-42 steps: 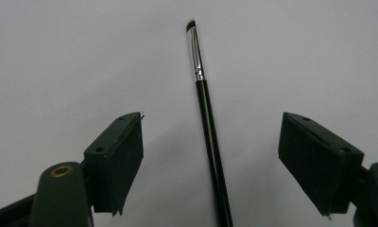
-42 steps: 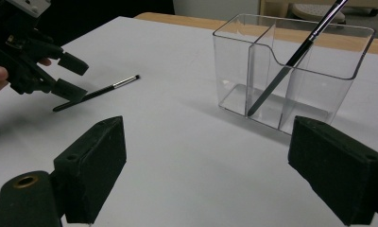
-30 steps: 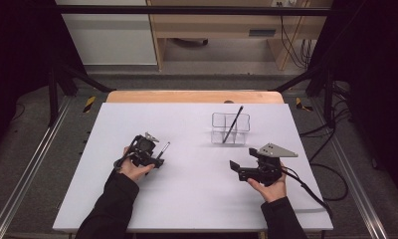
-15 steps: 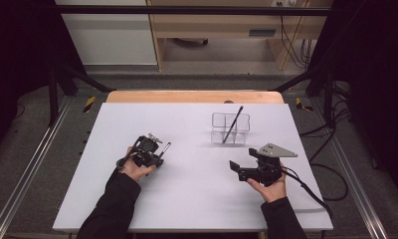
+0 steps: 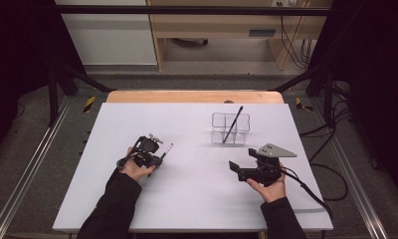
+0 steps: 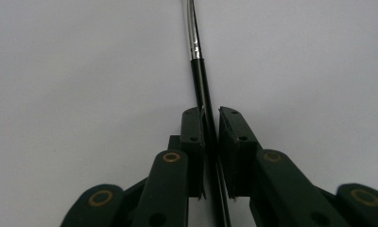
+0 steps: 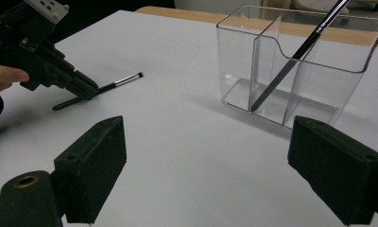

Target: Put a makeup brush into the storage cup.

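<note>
A thin black make-up brush (image 6: pixel 196 52) with a silver ferrule lies on the white table (image 5: pixel 197 199). My left gripper (image 6: pixel 210 113) is shut on its handle; the jaws have just been closing with the handle between them. The high view places this gripper (image 5: pixel 158 158) left of centre, the brush (image 5: pixel 167 149) pointing up and right from it. The right gripper view shows the same brush (image 7: pixel 123 80) in the left gripper (image 7: pixel 90 90). My right gripper (image 5: pixel 238 171) rests at the right, its jaws (image 7: pixel 206 142) wide open with nothing between them.
A clear divided organizer (image 5: pixel 230 128) stands behind the right gripper, its rim (image 7: pixel 319 61) close ahead in the right gripper view. A second black brush (image 5: pixel 234 123) leans inside it. A wooden strip (image 5: pixel 194 96) edges the table's far side.
The left gripper's jaws have drawn together onto the brush handle. Both hands and the organizer have stayed where they were.
</note>
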A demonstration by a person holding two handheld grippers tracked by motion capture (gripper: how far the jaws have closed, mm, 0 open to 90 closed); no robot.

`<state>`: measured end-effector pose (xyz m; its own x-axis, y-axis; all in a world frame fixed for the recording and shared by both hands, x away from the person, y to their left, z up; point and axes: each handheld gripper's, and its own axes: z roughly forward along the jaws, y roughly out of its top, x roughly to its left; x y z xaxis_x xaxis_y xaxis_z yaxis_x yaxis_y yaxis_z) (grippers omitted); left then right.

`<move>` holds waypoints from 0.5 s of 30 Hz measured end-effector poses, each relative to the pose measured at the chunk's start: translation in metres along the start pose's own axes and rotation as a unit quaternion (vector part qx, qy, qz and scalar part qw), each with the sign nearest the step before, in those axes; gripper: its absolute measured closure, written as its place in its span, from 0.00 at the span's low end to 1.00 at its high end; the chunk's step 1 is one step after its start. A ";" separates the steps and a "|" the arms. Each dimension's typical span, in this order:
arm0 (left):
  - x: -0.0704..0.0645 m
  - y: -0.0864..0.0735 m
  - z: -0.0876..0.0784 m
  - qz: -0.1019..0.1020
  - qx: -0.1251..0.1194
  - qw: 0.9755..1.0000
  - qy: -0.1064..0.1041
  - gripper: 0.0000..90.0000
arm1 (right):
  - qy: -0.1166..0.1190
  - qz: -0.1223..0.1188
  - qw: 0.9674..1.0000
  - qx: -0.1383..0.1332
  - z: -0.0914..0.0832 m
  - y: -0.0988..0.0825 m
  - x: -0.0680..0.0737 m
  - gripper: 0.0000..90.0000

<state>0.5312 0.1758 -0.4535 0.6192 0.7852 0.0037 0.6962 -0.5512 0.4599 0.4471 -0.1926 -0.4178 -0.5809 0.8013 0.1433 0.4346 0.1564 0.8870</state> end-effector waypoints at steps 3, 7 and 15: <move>-0.001 0.000 0.000 0.000 0.002 1.000 0.001 0.89 | 0.000 0.001 1.000 0.000 0.000 0.000 0.000 0.14; -0.001 0.001 0.000 0.002 0.003 1.000 0.002 0.90 | 0.000 0.000 1.000 0.000 0.000 0.000 0.001 0.14; -0.001 0.001 0.000 0.005 0.003 1.000 0.001 0.92 | 0.001 0.001 1.000 -0.004 -0.003 0.001 0.000 0.14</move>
<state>0.5309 0.1744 -0.4530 0.6254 0.7802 0.0104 0.6923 -0.5609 0.4540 0.4456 -0.1937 -0.4152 -0.5813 0.8006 0.1455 0.4297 0.1502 0.8904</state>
